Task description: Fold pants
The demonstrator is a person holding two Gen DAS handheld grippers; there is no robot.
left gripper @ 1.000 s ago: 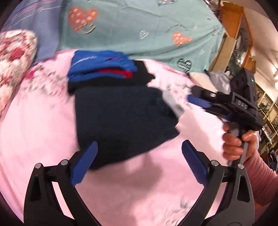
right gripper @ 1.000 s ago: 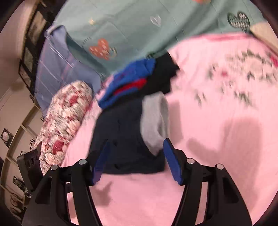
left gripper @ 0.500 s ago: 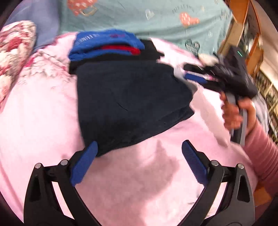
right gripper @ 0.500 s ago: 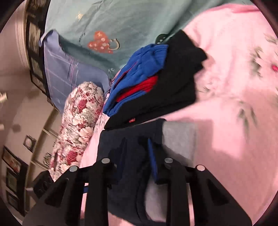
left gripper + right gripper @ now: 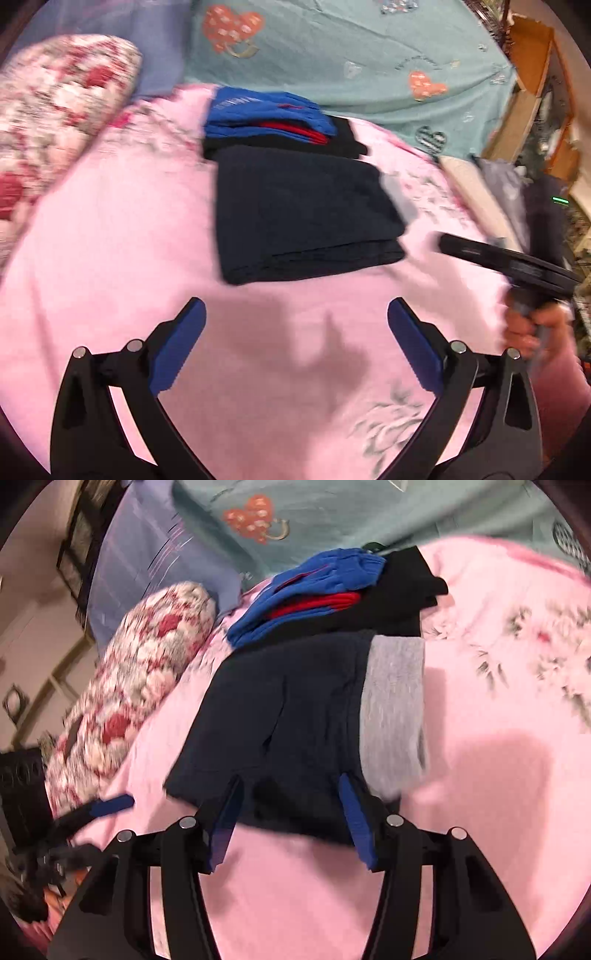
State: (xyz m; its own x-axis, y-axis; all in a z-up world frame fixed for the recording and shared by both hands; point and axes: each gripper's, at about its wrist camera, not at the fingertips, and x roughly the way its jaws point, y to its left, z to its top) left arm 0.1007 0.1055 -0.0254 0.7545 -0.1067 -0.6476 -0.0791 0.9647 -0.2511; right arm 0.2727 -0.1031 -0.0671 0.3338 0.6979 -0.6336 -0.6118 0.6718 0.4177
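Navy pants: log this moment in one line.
navy pants: folded on pink bedspread, beside clothes stack | left gripper: open, empty | right gripper: open, at pants' near edge

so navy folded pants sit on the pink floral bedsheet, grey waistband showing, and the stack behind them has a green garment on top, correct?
One thing is wrong: the top garment of the stack of folded clothes is blue, not green, with red under it, as the right wrist view shows. The rest holds: the navy folded pants lie on the pink floral bedsheet with the grey waistband showing.

Pink floral bedspread (image 5: 110, 258), teal heart-print sheet (image 5: 332, 55), wooden shelving (image 5: 532, 92) at right.
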